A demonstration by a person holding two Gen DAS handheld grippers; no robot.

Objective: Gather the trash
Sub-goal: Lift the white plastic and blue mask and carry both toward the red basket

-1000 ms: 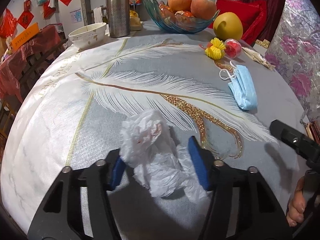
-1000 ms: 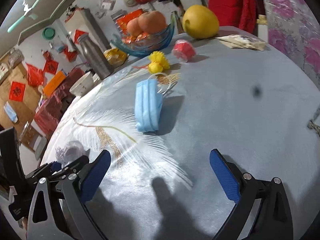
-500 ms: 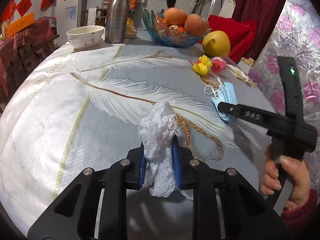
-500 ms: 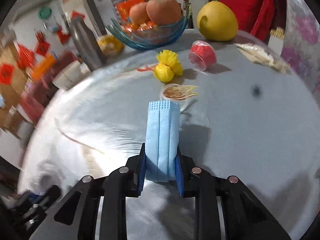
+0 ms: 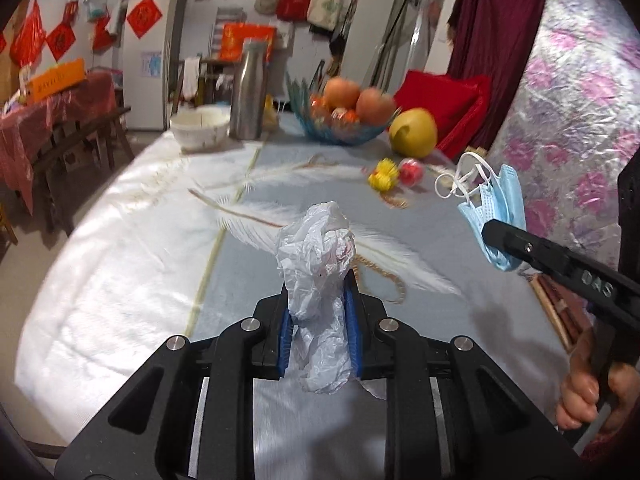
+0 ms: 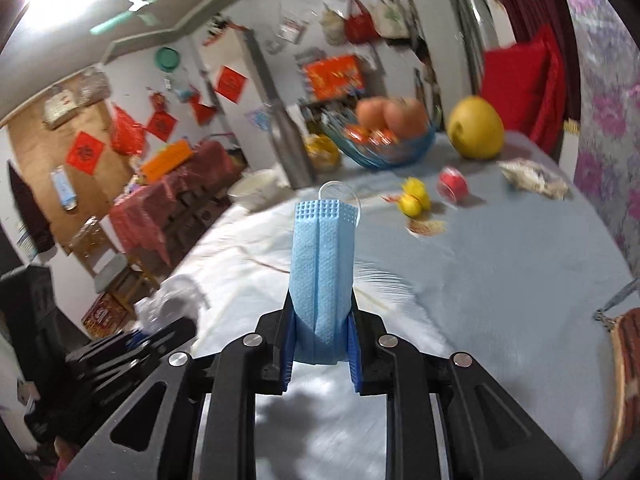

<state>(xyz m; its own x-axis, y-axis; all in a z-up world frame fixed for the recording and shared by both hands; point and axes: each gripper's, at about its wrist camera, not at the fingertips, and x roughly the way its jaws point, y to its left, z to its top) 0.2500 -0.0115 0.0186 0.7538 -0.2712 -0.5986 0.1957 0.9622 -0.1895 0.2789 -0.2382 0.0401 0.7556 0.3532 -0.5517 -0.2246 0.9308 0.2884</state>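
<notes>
A crumpled white plastic bag point(image 5: 316, 264) sticks up from my left gripper point(image 5: 318, 320), whose blue pads are shut on it above the table point(image 5: 120, 264). My right gripper point(image 6: 320, 340) is shut on a folded blue face mask point(image 6: 322, 264), lifted off the cloth. In the left wrist view the mask point(image 5: 500, 212) hangs at the right, white ear loops dangling, from the right gripper point(image 5: 502, 240), which a hand point(image 5: 580, 396) holds. The left gripper with the white bag point(image 6: 168, 304) shows blurred at the lower left of the right wrist view.
On the table's far side stand a white bowl point(image 5: 200, 126), a steel flask point(image 5: 250, 90), a blue glass fruit bowl point(image 5: 344, 120) and a yellow pomelo point(image 5: 414, 132). A yellow pompom point(image 5: 384, 174), a red jelly cup point(image 5: 412, 170) and a crumpled wrapper point(image 6: 534, 178) lie nearer.
Both grippers closed, the left on the white bag and the right on the blue mask, then rose off the table with them.
</notes>
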